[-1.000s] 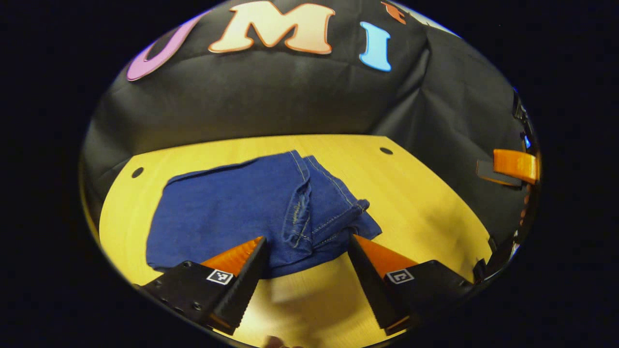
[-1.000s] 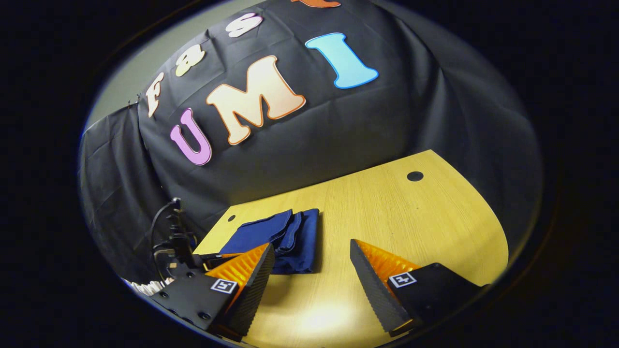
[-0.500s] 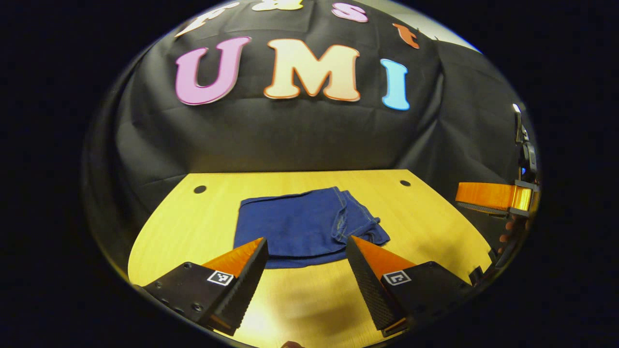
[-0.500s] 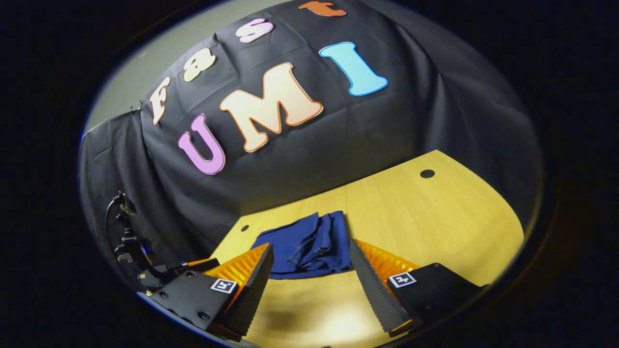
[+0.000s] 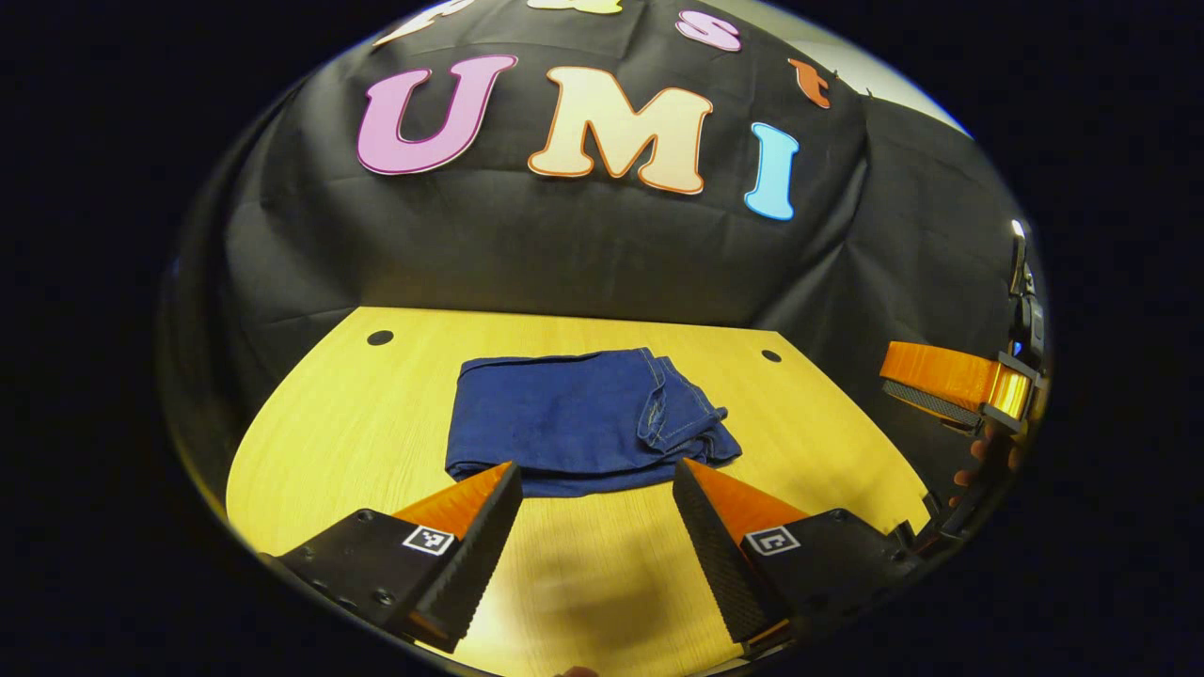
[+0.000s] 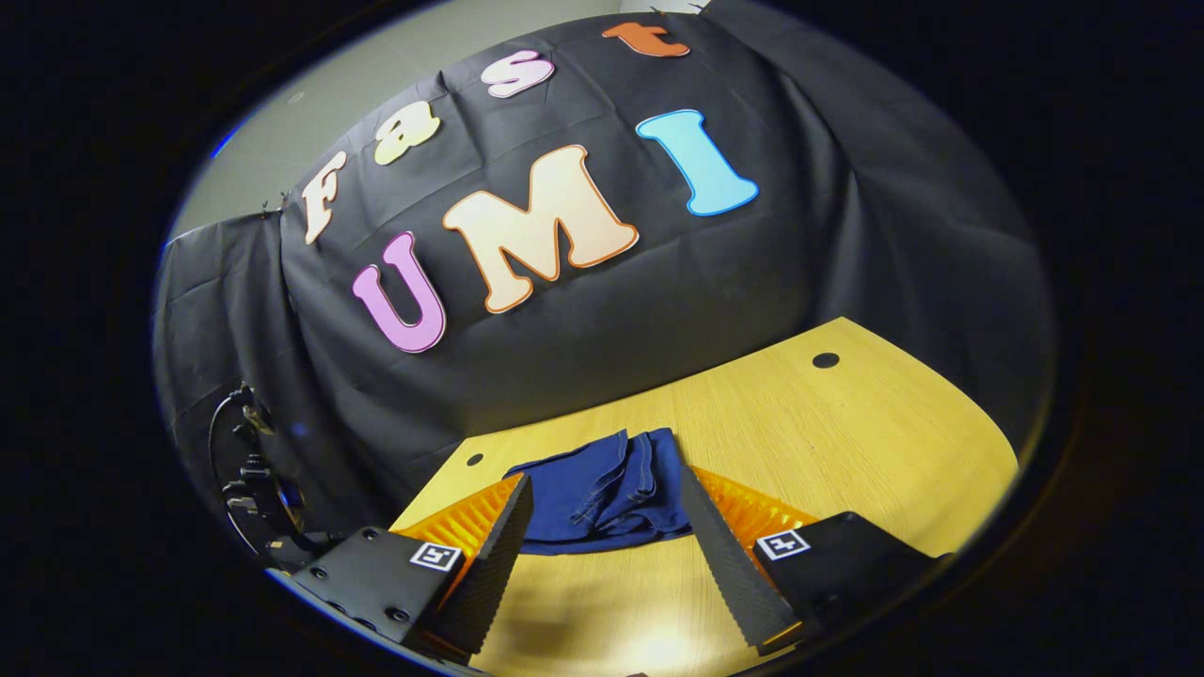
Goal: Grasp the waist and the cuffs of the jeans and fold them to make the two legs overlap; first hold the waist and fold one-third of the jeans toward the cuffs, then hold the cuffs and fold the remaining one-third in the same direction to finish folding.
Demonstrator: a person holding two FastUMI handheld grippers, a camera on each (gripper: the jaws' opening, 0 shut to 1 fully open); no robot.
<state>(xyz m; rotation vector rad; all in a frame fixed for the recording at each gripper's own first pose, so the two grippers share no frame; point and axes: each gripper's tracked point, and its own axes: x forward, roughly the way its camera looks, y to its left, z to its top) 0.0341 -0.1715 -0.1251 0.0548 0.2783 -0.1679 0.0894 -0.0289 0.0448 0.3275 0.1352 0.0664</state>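
Observation:
The blue jeans (image 5: 583, 423) lie folded into a compact stack in the middle of the wooden table (image 5: 320, 423), with stitched hems bunched at the stack's right end. My left gripper (image 5: 594, 489) hovers open just in front of the stack, nothing between its fingers. In the right gripper view the same jeans (image 6: 607, 489) rest on the table (image 6: 847, 442) beyond my right gripper (image 6: 607, 512), which is open and holds nothing. The right gripper (image 5: 950, 385) also appears at the far right edge of the left gripper view, off the table, held by a hand.
Small round holes (image 5: 380, 337) (image 5: 771, 355) mark the table's far corners. Black cloth walls the booth behind and beside the table. A cabled device (image 6: 249, 470) hangs at the left in the right gripper view.
Both grippers have drawn back from the folded jeans, which now look smaller and farther off. The jeans lie still on the table.

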